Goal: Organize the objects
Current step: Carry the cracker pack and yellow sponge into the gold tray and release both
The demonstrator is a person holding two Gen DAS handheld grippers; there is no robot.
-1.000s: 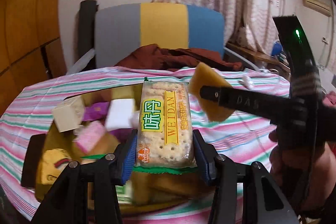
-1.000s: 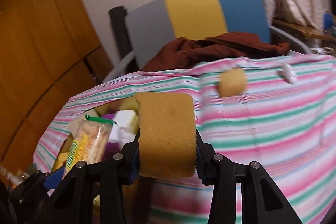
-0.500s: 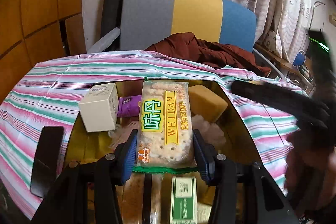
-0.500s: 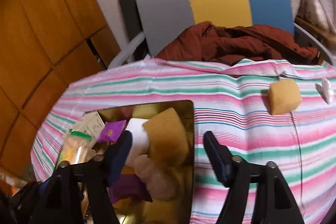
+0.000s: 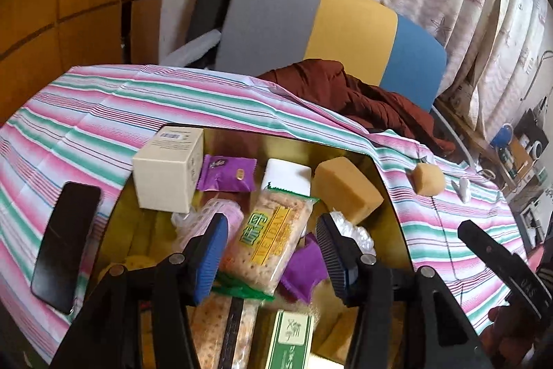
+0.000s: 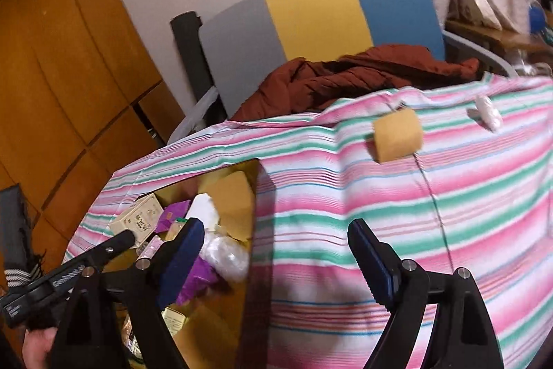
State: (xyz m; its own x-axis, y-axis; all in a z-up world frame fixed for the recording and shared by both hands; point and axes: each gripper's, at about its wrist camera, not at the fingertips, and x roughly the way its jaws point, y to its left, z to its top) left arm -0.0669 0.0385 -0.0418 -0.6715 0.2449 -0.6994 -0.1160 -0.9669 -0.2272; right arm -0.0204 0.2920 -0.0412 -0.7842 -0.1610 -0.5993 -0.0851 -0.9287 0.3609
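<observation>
While your bench (image 5: 103, 113) under its striped cloth lies bare to the right of the gold tray (image 5: 389, 192), the tray itself is crowded to its rims. Two sponges: the large sponge (image 5: 347, 192) against the tray's right wall, the small sponge (image 6: 397, 135) alone on the cloth. One cracker packet (image 5: 268, 242) lies loose between your left gripper (image 5: 273, 253) jaws, spread wide. Right gripper (image 6: 273, 260): jaws wide, empty. One phone (image 5: 65, 244) beside the tray's left rim.
</observation>
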